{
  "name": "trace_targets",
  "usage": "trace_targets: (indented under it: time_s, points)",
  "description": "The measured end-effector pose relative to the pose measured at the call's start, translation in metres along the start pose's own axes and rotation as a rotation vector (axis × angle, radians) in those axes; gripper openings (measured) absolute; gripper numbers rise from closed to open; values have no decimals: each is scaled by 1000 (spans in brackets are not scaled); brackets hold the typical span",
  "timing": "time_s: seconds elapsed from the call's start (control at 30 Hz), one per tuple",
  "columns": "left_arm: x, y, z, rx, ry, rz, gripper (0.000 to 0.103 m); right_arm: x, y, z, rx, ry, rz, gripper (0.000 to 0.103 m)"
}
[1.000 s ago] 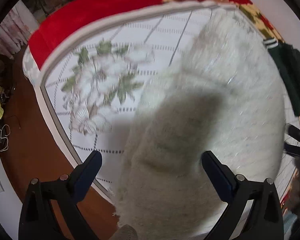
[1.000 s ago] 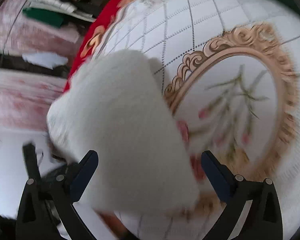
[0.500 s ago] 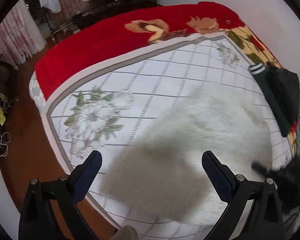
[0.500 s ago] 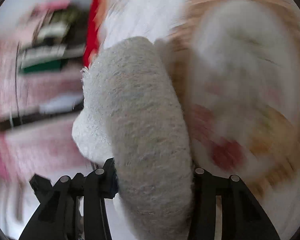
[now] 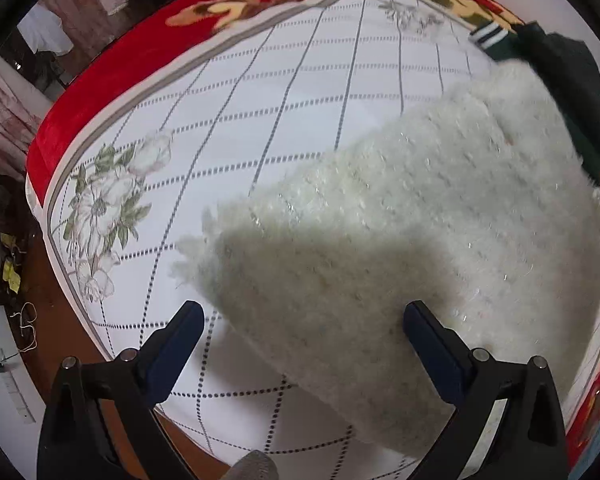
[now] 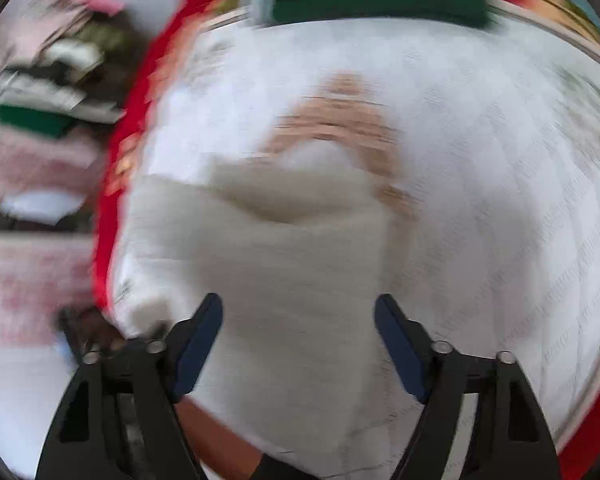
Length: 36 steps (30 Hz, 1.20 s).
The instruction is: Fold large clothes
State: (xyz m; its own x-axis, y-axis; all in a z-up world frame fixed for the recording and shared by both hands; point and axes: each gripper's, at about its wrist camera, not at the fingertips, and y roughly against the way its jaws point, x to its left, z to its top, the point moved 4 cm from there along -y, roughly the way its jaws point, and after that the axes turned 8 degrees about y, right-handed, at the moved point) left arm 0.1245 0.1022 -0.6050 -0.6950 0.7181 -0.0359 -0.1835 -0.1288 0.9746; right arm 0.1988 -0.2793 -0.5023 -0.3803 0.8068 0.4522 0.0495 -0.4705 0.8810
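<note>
A fluffy white garment (image 5: 412,232) lies folded on the white checked bed cover (image 5: 260,92), reaching from the near edge toward the far right. My left gripper (image 5: 300,332) is open and empty just above its near end. In the blurred right wrist view the same white garment (image 6: 284,248) lies below my right gripper (image 6: 298,332), which is open with nothing between its jaws.
A dark green garment (image 5: 568,76) with striped cuff lies at the bed's far right; it shows at the top of the right wrist view (image 6: 376,0). Red floral border (image 5: 112,80) rims the bed. Brown floor (image 5: 56,316) is at the left. Stacked clothes (image 6: 52,92) lie beyond the bed.
My right gripper was shut on the white garment half a second ago and has now opened and let it go. The garment has dropped flat on the bed. The left gripper stayed open.
</note>
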Motion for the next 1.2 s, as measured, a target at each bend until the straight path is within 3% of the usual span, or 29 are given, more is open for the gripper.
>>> trace_targets:
  time_s: [0.13,0.2,0.23,0.27,0.33,0.4,0.53,0.7,0.73,0.77,0.83,0.9,1.0,1.1,1.2]
  points:
    - [5,-8,-9,17,-27,12,103,69,-43,37,84,146,117,70]
    - [8,-14,-12,25,-32,20,103,97,-93,55,117,215,34,68]
    - [10,-16,-13,26,-28,20,103,94,-108,75,124,221,-17,59]
    - [11,-17,-13,27,-25,28,103,90,-131,81,143,234,-94,57]
    - [18,-11,-10,39,14,35,103,89,-154,88,154,239,-172,61]
    - [28,5,-6,27,83,17,102,103,-150,92,155,259,-176,67]
    - [53,34,-2,33,303,-122,102,102,-101,83,116,189,-37,68]
    - [44,-21,-9,204,529,-347,97,40,-38,50,38,-8,9,68]
    - [41,-28,-8,208,549,-366,72,24,-31,44,36,-55,0,68]
    - [34,-33,-6,201,561,-401,37,4,-24,31,40,-100,-9,68]
    - [23,-28,0,177,544,-421,13,-26,-20,8,58,-174,-15,68]
    - [17,-8,5,104,492,-394,7,-39,-24,-13,81,-238,-20,68]
    - [19,39,0,2,462,-420,5,-49,-35,-32,98,-269,-34,68]
    - [18,82,-13,-43,446,-430,4,-49,-48,-39,102,-278,-41,68]
    - [21,97,-34,-47,406,-385,4,-46,-49,-42,105,-273,-42,68]
